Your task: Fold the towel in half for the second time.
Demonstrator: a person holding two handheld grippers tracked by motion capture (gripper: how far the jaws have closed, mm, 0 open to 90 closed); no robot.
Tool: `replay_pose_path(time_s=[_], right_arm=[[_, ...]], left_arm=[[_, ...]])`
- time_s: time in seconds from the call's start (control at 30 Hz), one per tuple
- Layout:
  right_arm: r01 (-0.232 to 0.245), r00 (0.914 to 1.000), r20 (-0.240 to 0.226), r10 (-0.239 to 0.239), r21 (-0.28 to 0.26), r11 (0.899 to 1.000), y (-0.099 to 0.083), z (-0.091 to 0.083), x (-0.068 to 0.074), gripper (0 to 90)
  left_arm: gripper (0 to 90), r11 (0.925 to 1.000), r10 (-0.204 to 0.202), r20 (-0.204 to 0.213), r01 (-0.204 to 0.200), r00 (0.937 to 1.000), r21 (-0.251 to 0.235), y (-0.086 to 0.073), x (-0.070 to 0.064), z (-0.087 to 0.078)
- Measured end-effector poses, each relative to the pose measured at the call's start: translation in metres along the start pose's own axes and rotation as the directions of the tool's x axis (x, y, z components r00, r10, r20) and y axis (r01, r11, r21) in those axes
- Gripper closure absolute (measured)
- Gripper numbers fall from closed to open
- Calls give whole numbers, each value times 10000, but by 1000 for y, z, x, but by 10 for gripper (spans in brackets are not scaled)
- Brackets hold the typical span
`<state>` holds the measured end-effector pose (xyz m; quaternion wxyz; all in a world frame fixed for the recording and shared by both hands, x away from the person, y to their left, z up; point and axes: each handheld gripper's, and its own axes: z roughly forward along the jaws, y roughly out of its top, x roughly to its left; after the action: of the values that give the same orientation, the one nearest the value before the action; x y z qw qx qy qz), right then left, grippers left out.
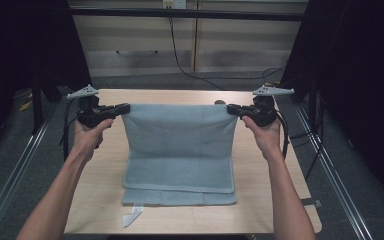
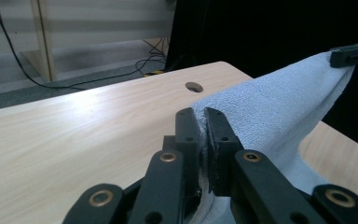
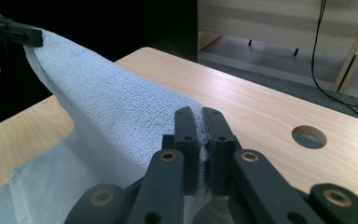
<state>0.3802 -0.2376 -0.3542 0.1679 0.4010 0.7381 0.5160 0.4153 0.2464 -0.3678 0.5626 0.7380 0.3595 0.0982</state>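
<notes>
Hand-held grippers [image 1: 125, 107] [image 1: 231, 108] pinch towel [image 1: 179, 145]; tag [image 1: 132, 216] unreadable.

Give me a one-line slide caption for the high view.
Left gripper and right gripper each pinch a top corner of a blue towel, lifting it off the wooden table.

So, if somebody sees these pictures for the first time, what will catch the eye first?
Most striking is the pale blue terry towel, stretched in the air across the middle of the light wooden table, its lower part lying folded on the tabletop. The left gripper and the right gripper each pinch one upper corner, fingers shut on the cloth. A round hole in the tabletop shows near the far edge.
</notes>
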Motion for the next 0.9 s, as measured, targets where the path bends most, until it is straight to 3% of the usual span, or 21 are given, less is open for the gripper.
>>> replay_pose_path(time_s=[0.23,0.47,0.6,0.7,0.77,0.83,0.9], right_arm=[[-78,9989,-470,74,-90,9999,-20,-9,9,855],[-93,9950,-996,66,-274,9996,-48,-24,23,855],[52,9936,-1123,-73,-191,9998,-61,-31,33,854],[129,9920,-1256,-158,-245,9996,-66,-41,40,853],[218,9917,-1265,-242,-198,9996,-70,-47,44,853],[233,9912,-1302,-231,-2,9997,-78,-51,49,853],[271,9903,-1372,-238,221,9994,-89,-52,54,853]], left_arm=[[851,9997,-41,555,54,9984,-229,-23,-9,-13],[850,9994,323,819,-334,9961,121,-39,-21,-29],[851,9990,430,1015,-439,9939,66,-47,-30,-39],[851,9997,171,1191,-150,9927,-186,-55,-38,-47],[850,9997,193,1208,-172,9925,-185,-64,-42,-51],[850,9999,-25,1269,39,9919,-109,-76,-44,-53],[851,9998,33,1241,-54,9923,166,-88,-47,-54]])
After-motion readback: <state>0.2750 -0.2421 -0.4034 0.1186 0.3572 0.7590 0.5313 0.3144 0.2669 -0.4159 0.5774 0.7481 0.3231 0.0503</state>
